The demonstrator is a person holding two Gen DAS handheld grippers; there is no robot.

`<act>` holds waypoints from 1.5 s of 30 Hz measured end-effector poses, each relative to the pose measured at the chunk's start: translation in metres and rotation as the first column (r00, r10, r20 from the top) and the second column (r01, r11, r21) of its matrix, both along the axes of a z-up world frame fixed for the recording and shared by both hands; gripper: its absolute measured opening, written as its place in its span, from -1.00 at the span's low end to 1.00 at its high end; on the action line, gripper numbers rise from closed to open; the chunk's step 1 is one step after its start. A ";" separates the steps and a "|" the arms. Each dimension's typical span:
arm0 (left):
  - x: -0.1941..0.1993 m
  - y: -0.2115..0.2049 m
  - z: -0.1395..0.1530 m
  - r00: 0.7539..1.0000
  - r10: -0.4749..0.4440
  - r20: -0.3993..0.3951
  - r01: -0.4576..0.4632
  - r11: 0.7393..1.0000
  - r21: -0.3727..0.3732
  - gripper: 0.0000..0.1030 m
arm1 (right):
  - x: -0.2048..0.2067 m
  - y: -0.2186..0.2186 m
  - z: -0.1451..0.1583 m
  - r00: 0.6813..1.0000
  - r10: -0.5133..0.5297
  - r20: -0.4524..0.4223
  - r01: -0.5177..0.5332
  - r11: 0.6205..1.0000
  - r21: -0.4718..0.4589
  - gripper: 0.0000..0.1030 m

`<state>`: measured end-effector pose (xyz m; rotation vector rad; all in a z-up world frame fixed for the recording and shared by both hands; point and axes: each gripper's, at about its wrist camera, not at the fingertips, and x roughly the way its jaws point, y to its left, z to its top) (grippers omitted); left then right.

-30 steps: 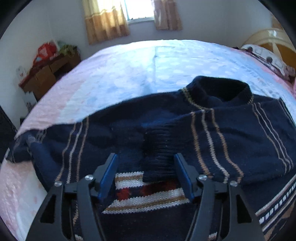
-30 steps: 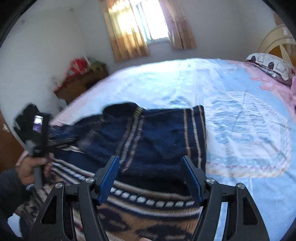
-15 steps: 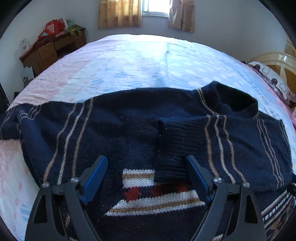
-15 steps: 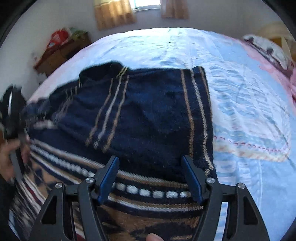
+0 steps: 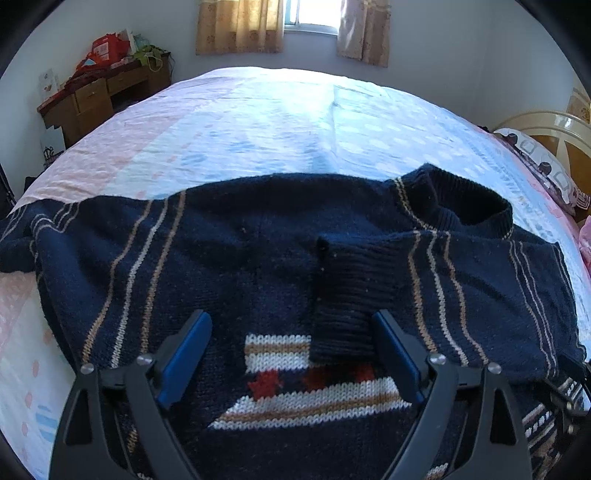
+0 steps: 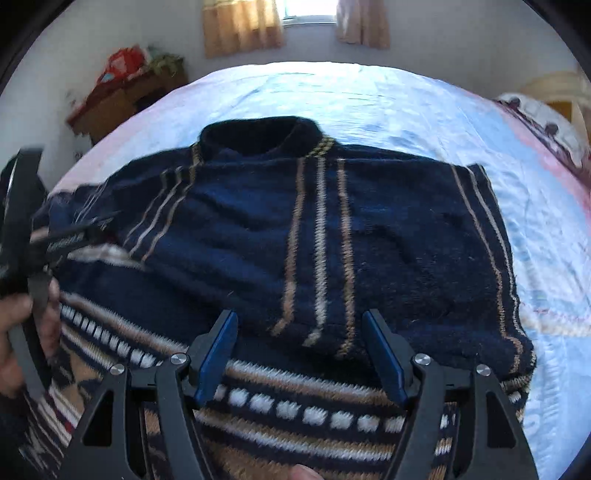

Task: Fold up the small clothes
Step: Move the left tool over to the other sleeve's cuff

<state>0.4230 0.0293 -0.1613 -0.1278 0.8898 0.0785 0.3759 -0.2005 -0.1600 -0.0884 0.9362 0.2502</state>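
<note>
A navy knitted sweater with tan and white stripes lies spread on the bed, collar at the far right. Its right sleeve is folded across the chest, the ribbed cuff ending between the fingers of my left gripper, which is open and empty just above the fabric. In the right wrist view the same sweater fills the middle, collar at the top. My right gripper is open and empty over the folded sleeve. The left gripper shows at the left edge in a hand.
The bed has a pale pink and blue sheet that stretches beyond the sweater. A wooden desk with red bags stands by the far left wall. A pillow and headboard lie at the right. A curtained window is behind.
Both grippers have pulled back and tilted down over the sweater. The right wrist view has swung left, so the collar and folded sleeve now sit in the middle. Both stay open.
</note>
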 end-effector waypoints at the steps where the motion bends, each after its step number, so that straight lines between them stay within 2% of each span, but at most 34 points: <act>1: 0.000 -0.001 0.000 1.000 0.001 -0.002 -0.001 1.000 0.005 0.79 | -0.001 0.001 0.003 1.000 0.009 0.004 -0.009 1.000 -0.002 0.38; 4: 0.000 0.000 -0.001 1.000 0.007 -0.003 -0.007 1.000 0.008 0.83 | 0.005 0.000 0.017 1.000 0.018 0.012 -0.019 0.997 0.074 0.38; 8: 0.000 0.002 0.000 1.000 0.030 -0.004 -0.030 0.999 0.015 0.90 | 0.024 0.017 0.019 1.000 0.019 0.020 -0.021 0.996 0.087 0.36; 13: -0.001 0.003 -0.001 0.999 0.037 -0.008 -0.037 0.999 0.020 0.97 | 0.034 0.047 -0.011 1.000 0.025 0.010 -0.025 1.000 0.011 0.36; 19: -0.002 0.003 0.001 0.999 0.032 -0.004 -0.032 0.999 0.021 0.97 | 0.022 0.045 -0.014 0.998 0.020 0.051 -0.021 1.000 0.009 0.36; 26: -0.008 0.013 0.004 1.000 0.018 -0.007 -0.018 1.000 -0.020 0.97 | 0.015 0.047 -0.015 0.997 0.028 0.072 -0.026 0.999 -0.018 0.36; 30: -0.018 0.019 0.013 1.000 -0.005 0.004 0.005 1.000 0.027 0.97 | 0.015 0.047 -0.016 0.997 0.027 0.077 -0.026 1.000 -0.014 0.36; 32: -0.026 0.027 0.019 1.000 -0.009 0.021 0.007 0.999 0.054 0.97 | 0.015 0.046 -0.016 0.996 0.026 0.080 -0.026 1.000 -0.005 0.36; 36: -0.038 0.051 0.027 0.999 0.007 0.036 -0.010 0.998 0.060 0.97 | 0.014 0.046 -0.016 0.996 0.025 0.083 -0.025 1.000 -0.003 0.36; 45: -0.048 0.105 0.034 0.993 0.105 0.051 -0.110 0.989 0.098 0.97 | 0.014 0.045 -0.016 0.996 0.025 0.086 -0.025 1.000 0.000 0.36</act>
